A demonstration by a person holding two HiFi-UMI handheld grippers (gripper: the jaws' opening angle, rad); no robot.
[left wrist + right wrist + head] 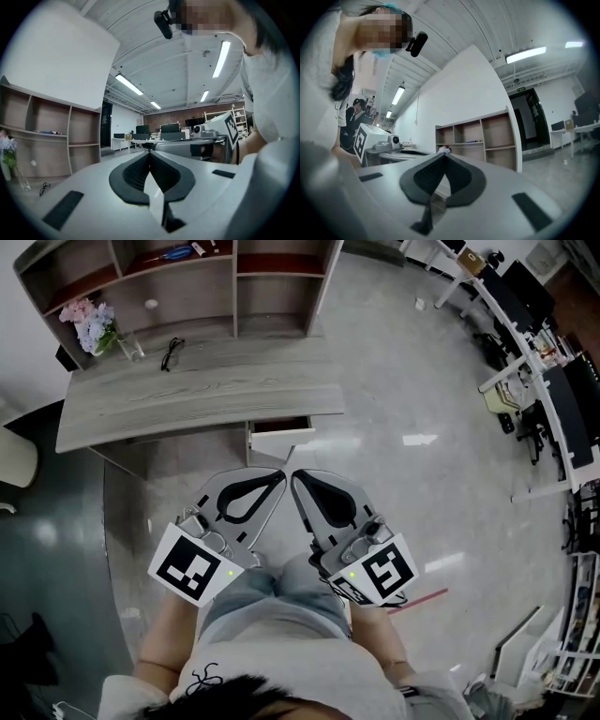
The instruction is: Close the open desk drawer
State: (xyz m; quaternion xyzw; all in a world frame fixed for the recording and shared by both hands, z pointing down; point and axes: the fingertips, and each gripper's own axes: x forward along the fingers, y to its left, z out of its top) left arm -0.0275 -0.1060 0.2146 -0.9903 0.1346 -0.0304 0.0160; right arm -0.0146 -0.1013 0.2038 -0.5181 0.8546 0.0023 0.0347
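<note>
The desk drawer (279,437) stands pulled out a short way under the right end of the grey wooden desk (187,395) in the head view, its white front facing me. My left gripper (281,475) and right gripper (293,475) are held side by side just in front of the drawer, apart from it. Each is shut with nothing between its jaws. In the left gripper view my left gripper (150,153) points level across the room. In the right gripper view my right gripper (443,155) points toward the shelf unit (476,140).
A shelf unit (178,282) stands on the back of the desk, with flowers (90,324), a clear vase and spectacles (172,352) on the desktop. Office desks and chairs (534,343) line the right side. Polished floor lies to the right of the drawer.
</note>
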